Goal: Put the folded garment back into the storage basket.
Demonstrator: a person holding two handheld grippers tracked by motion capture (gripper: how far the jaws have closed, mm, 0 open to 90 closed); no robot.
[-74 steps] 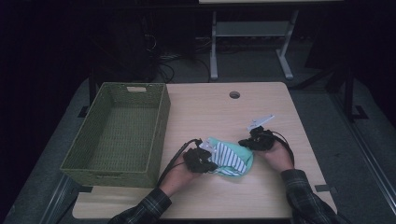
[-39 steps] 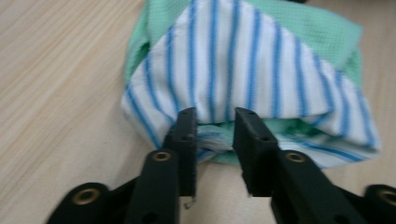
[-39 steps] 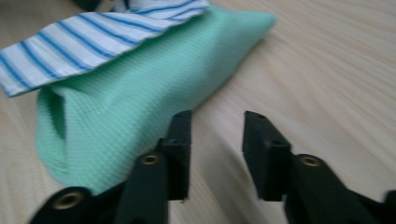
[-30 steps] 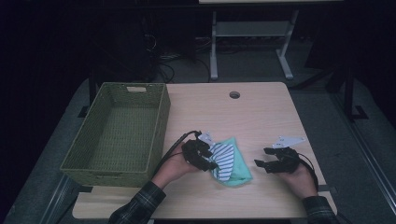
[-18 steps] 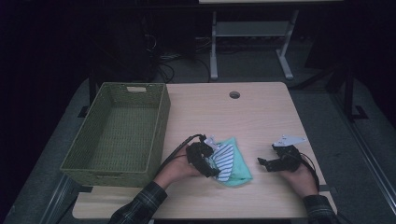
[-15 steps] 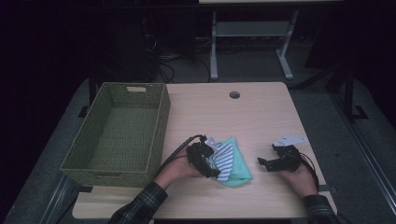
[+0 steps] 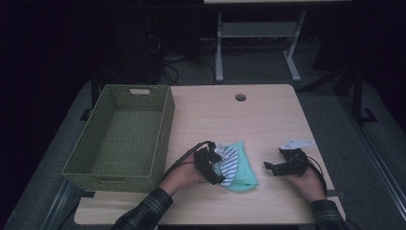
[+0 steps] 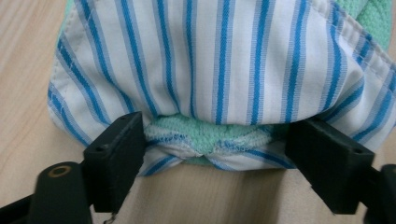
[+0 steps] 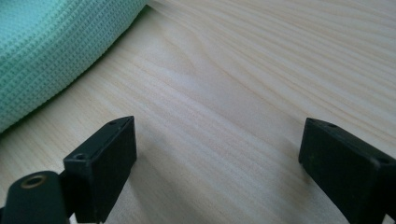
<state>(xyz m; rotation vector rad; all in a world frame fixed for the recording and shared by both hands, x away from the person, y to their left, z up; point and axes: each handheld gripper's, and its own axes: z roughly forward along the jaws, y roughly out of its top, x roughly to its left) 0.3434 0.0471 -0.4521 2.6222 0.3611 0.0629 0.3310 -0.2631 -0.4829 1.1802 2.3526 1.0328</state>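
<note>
Right gripper (image 7: 269, 166) withdrawn rightward, open; left gripper (image 7: 219, 168) seemingly around folded cloth (image 7: 239, 167).

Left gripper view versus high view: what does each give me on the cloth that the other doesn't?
The left gripper view alone shows the folded edge of the striped cloth bunched between the left gripper's open jaws, green knit tucked inside. The high view alone shows the green basket left of the cloth, and the right gripper apart from it on the table. Both show the blue-and-white stripes over the green layer.
</note>
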